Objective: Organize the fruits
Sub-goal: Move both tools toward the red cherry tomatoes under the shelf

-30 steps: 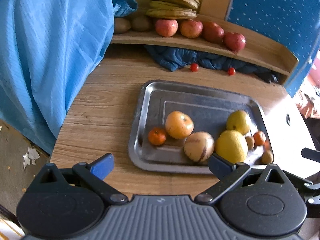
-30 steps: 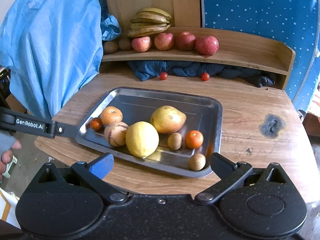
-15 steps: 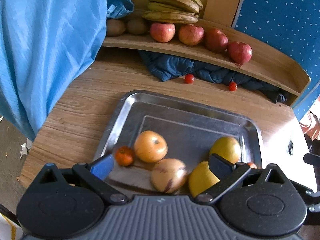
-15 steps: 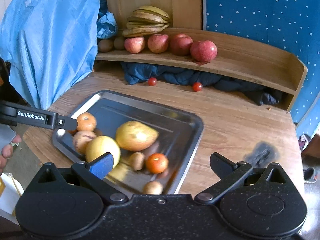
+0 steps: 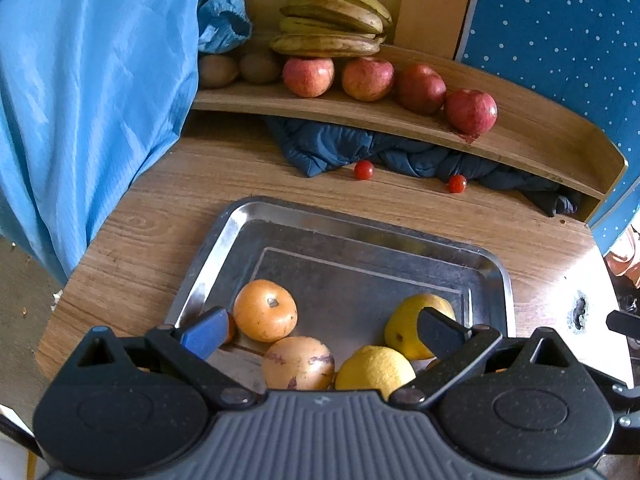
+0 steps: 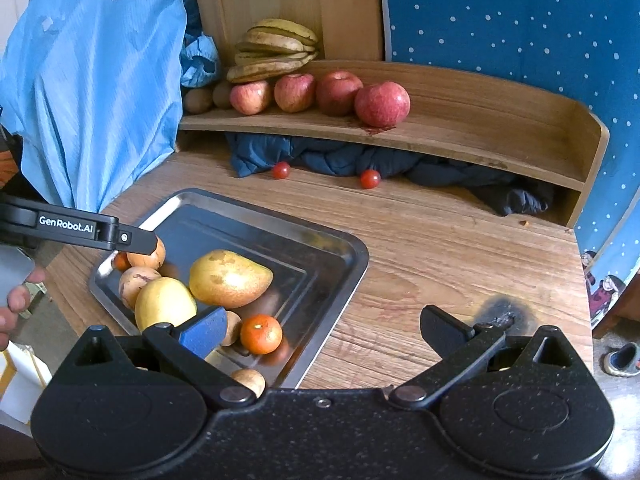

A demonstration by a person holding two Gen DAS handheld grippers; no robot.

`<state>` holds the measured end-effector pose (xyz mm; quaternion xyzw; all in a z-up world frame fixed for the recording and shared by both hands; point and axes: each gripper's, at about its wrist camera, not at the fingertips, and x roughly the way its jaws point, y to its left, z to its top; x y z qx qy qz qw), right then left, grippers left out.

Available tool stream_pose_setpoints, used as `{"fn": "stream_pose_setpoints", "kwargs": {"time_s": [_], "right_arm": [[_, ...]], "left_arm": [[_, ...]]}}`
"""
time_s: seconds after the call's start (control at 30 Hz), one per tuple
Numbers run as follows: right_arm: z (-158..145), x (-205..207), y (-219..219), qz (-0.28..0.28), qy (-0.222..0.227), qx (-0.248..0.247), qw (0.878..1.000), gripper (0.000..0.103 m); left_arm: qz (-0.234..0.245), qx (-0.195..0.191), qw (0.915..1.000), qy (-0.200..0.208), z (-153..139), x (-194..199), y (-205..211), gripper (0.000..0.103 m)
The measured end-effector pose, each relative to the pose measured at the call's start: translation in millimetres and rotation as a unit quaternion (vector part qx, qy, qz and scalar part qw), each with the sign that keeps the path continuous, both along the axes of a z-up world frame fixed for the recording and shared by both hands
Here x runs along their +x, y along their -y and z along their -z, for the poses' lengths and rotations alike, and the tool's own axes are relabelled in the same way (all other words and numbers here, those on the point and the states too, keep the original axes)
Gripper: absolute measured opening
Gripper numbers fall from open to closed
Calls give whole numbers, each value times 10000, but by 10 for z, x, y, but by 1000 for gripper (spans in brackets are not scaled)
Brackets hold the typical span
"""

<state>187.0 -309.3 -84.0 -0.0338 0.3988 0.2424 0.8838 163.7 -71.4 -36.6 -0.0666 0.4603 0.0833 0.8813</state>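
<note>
Above the tray [image 5: 496,268], left gripper [image 5: 320,328] and right gripper [image 6: 324,326] hover wide, empty.

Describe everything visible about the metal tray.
The metal tray is a shallow rectangle of shiny, scuffed steel with rounded corners, a raised rim and a stepped floor. It lies flat on the wooden table, near the front left edge. Fruit crowds its near end: an orange persimmon, a mango, a lemon, a tangerine. Its far half is bare.
</note>
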Motion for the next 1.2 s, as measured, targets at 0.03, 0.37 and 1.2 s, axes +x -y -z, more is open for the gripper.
{"fn": "stream_pose_setpoints", "kwargs": {"time_s": [0.03, 0.37, 1.2], "right_arm": [[-5, 10, 15, 13, 2, 32, 10000, 102], [107, 119, -71, 113, -301, 363, 9988, 102], [300, 897, -460, 1233, -529, -69, 9909, 102]], "left_arm": [[17, 33, 10000, -2, -15, 14, 12, 102], [124, 270, 9992, -260, -45, 232, -87, 102], [1291, -142, 9906, -440, 355, 1676, -374, 102]]}}
